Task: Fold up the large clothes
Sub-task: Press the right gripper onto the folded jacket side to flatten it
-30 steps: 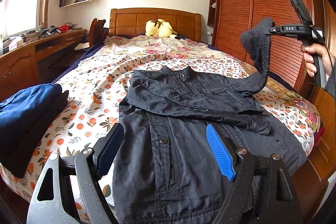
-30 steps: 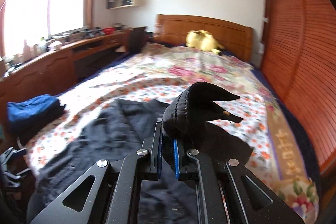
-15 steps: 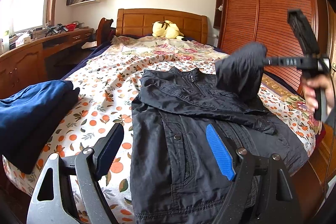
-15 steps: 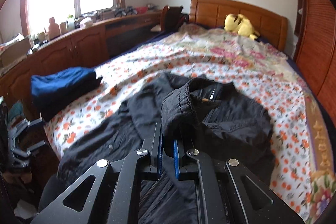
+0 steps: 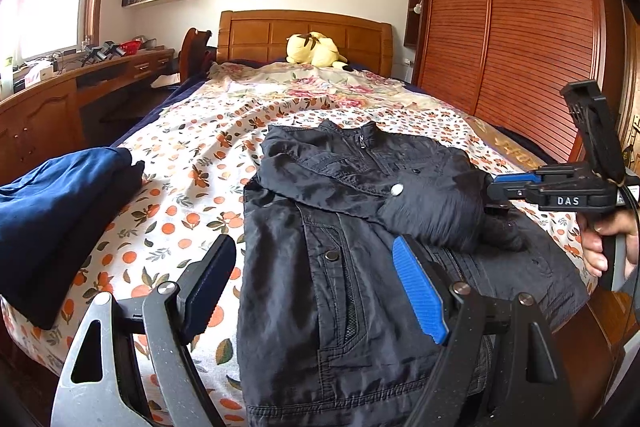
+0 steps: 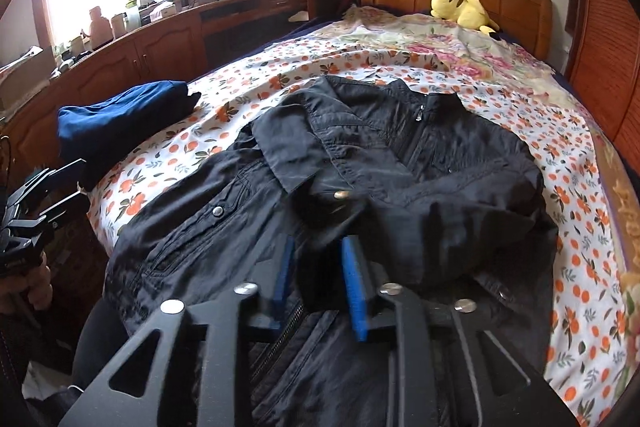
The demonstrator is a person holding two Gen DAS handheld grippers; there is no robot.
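Two sleeves now lie crossed over the black jacket [image 5: 360, 227], which is spread at the near end of the bed [image 5: 192, 163]. My right gripper [image 6: 316, 279] sits low at three o'clock of the chest, its jaws opening off the sleeve cuff [image 6: 328, 207] (no cloth pinched now). My left gripper [image 5: 316, 279] hovers wide and empty over the hem. I'd back the right out level so the cuff doesn't drag.
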